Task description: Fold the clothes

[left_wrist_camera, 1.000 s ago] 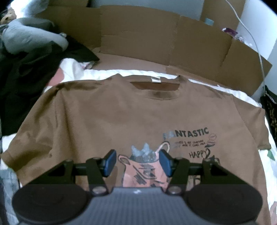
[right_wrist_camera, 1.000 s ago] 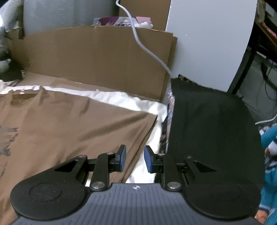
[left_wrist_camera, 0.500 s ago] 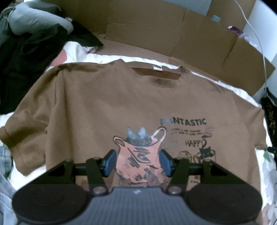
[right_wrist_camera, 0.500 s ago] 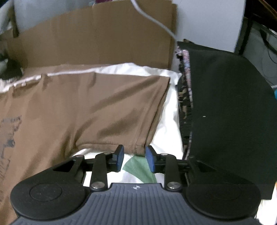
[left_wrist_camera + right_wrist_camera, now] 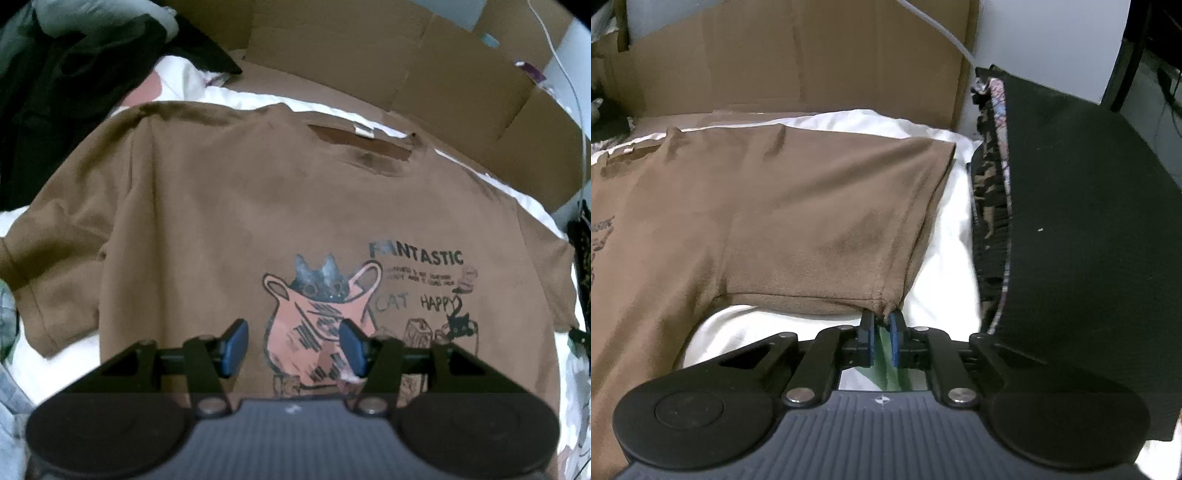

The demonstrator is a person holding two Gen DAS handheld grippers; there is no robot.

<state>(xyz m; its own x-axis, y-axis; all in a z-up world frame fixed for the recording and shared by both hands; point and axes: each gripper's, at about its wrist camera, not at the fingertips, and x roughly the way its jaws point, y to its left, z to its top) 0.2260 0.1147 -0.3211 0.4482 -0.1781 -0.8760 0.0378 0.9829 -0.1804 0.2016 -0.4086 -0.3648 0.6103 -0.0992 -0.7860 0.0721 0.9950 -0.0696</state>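
Shirt: we see the brown shirt (image 5: 258,221) spread flat, print side up, on the white bed sheet (image 5: 945,236), collar (image 5: 365,147) toward the cardboard (image 5: 424,74) at the far edge.
Long axis: it runs from the collar down to the hem nearest us; the sleeves stick out to either side of that line.
Right sleeve: the sleeve (image 5: 849,206) lies out from the shirt body toward the black fabric (image 5: 1089,221), and its near cuff corner sits right at our right gripper (image 5: 882,332).
Right gripper: narrow, and its jaws are closing; the cuff corner bunches between the blue pads (image 5: 894,341), so we judge it pinched or almost pinched.
Right hand pose: tilted steeply down, low over the sheet, approaching the cuff from the hem side.
Left gripper: our left gripper (image 5: 293,347) holds nothing, its jaws about half wide, above the cat print (image 5: 317,317) in the lower middle of the shirt.
Left hand pose: angled down at the shirt, clear of the cloth as far as we can tell.
Nearer hand: the right, by far, for the sleeve.
Next move, in our judgement: carry the cuff across from the black fabric toward the print, at right angles to the long axis.
Risk: only one layer caught.
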